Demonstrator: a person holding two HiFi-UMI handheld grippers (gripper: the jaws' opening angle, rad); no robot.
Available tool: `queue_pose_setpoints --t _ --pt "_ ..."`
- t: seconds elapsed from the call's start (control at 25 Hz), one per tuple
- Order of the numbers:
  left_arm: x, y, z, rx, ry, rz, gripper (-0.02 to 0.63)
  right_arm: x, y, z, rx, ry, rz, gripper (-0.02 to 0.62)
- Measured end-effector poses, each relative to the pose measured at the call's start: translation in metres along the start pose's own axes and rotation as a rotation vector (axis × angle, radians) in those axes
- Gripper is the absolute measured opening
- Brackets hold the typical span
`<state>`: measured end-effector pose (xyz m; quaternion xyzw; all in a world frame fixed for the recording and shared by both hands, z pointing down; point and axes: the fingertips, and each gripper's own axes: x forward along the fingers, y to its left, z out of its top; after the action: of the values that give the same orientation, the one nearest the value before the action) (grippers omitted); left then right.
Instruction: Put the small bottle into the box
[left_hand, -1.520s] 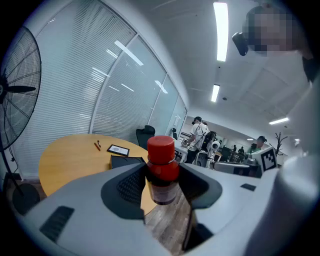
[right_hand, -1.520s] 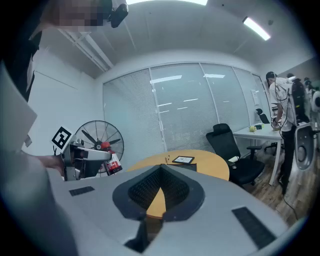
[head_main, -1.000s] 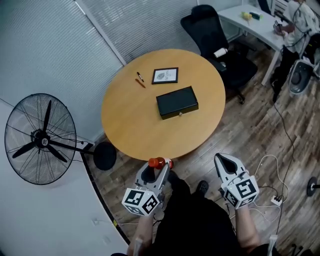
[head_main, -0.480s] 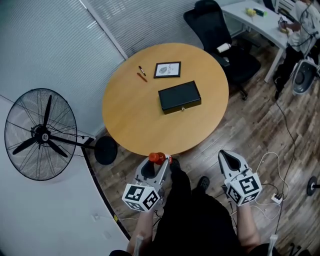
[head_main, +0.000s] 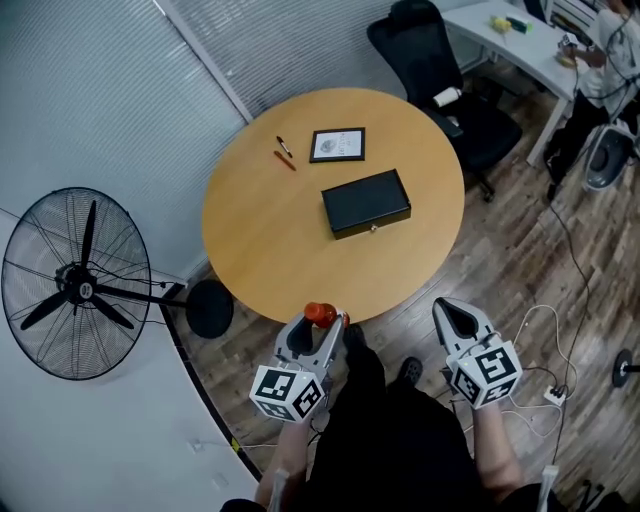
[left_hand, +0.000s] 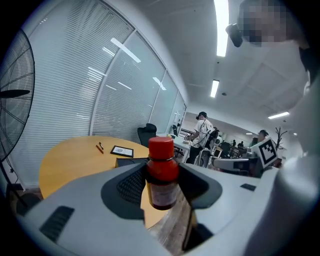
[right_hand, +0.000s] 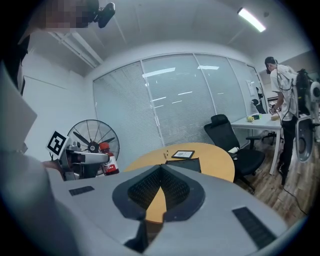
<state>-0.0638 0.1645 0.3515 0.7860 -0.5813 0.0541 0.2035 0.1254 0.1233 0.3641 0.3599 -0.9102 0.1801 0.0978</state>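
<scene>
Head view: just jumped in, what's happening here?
A person stands by the round wooden table, a gripper in each hand. The left gripper is shut on the small red-capped bottle, at the table's near edge. The right gripper is shut and empty. The black box lies closed mid-table; the bottle isn't in it yet.

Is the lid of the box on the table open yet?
No, the black box lies shut on the round table, its lid flat and the small clasp at its front edge.
</scene>
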Motion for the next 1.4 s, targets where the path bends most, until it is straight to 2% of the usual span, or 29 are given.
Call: queue_pose_setpoints --t 0.64,1.12,1.4 --pt "0.066 0.083 0.04 0.031 0.02 -0.089 0.198 0.099 0.001 0.037 -0.015 0.026 -0.083 0.011" --pt "0.081 0.133 0.051 0.048 0.035 -0.166 0.198 0.155 0.017 0.031 -0.004 0.059 -0.136 0.011" --pt "0.08 0.144 0.044 0.038 0.065 -0.189 0.198 0.167 0.022 0.015 0.009 0.098 -0.17 0.011"
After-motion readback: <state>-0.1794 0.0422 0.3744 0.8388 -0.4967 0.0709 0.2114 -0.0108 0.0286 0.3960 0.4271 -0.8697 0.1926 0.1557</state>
